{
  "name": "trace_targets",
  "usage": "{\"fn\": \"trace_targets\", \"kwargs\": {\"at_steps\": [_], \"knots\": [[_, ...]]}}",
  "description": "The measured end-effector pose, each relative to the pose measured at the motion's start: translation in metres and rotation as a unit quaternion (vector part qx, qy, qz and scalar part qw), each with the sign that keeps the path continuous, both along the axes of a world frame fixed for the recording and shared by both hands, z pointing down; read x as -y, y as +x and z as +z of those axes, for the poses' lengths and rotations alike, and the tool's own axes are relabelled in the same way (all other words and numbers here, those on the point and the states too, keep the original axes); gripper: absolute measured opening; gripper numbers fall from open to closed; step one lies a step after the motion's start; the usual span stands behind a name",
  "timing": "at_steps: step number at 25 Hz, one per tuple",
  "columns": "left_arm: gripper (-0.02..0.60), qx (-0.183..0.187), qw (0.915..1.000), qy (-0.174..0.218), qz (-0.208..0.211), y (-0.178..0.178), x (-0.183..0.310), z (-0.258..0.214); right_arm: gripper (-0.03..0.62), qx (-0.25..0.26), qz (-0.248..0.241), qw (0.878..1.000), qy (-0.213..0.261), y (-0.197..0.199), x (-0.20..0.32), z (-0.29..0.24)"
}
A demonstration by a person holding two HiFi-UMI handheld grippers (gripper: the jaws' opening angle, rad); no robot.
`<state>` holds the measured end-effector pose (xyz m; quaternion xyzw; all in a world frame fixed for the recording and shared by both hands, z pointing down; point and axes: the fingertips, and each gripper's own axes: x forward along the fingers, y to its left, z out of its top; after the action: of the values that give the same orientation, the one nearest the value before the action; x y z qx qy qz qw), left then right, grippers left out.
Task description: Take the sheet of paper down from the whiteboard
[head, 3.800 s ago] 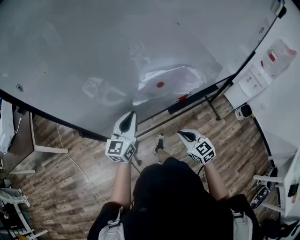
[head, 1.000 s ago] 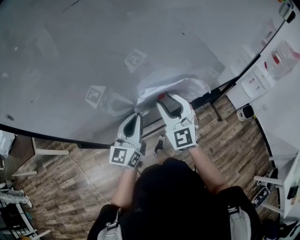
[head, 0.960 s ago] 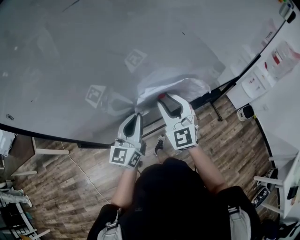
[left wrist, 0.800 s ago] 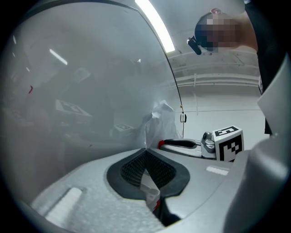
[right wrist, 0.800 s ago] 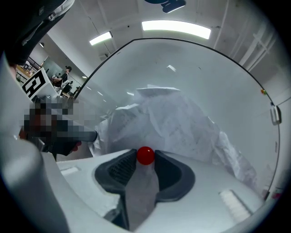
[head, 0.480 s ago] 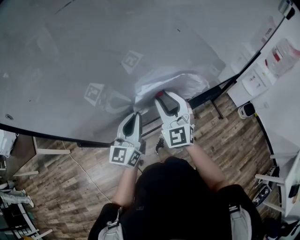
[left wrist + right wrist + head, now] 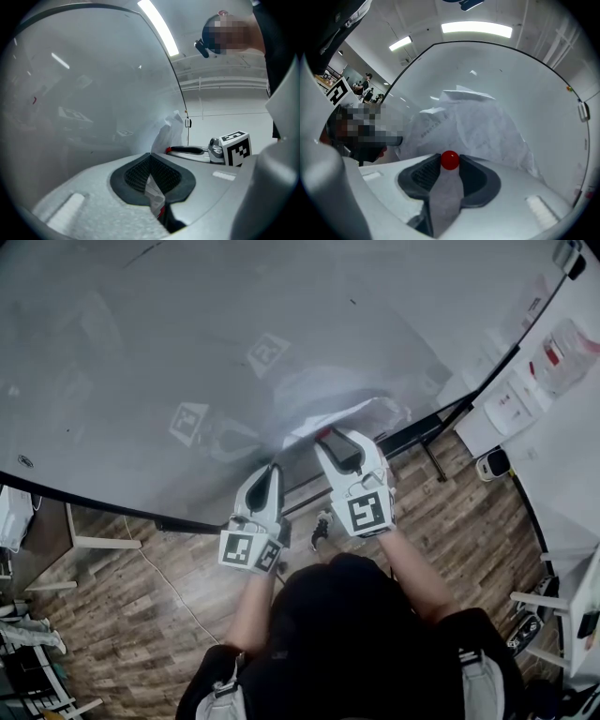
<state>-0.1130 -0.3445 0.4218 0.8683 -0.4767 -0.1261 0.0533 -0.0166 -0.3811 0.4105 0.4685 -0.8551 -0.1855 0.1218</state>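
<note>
The right gripper (image 7: 325, 434), jaws just closing, grasps the red magnet (image 7: 450, 160) on the paper (image 7: 480, 124); the left gripper (image 7: 266, 468) is clenched.

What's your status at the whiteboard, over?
Right gripper just closed on red magnet. Left gripper shut, empty. Paper crumpled, on whiteboard under magnet. Nothing in the way.

Magnet (image 7: 323, 433) on paper (image 7: 358, 409) on whiteboard (image 7: 187, 334)
</note>
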Motion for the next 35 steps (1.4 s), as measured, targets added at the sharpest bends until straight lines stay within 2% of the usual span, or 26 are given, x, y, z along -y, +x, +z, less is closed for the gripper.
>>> {"fn": "trace_targets", "kwargs": {"at_steps": [11, 19, 27, 35], "knots": [[0.009, 0.001, 0.9997, -0.012, 0.021, 0.015, -0.04, 0.012, 0.129, 0.011, 0.029, 0.999, -0.032, 0.045, -0.046, 0.027], [0.009, 0.01, 0.9982, -0.05, 0.032, 0.023, -0.081, 0.03, 0.13, 0.054, 0.031, 0.995, -0.084, 0.072, -0.101, 0.048], [0.009, 0.009, 0.9976, -0.066, 0.018, 0.028, -0.108, 0.037, 0.13, 0.081, 0.018, 0.989, -0.119, 0.105, -0.15, 0.072], [0.009, 0.026, 0.9969, -0.064, -0.037, 0.047, -0.149, 0.025, 0.129, 0.095, -0.003, 0.986, -0.136, 0.161, -0.206, 0.075]]}}
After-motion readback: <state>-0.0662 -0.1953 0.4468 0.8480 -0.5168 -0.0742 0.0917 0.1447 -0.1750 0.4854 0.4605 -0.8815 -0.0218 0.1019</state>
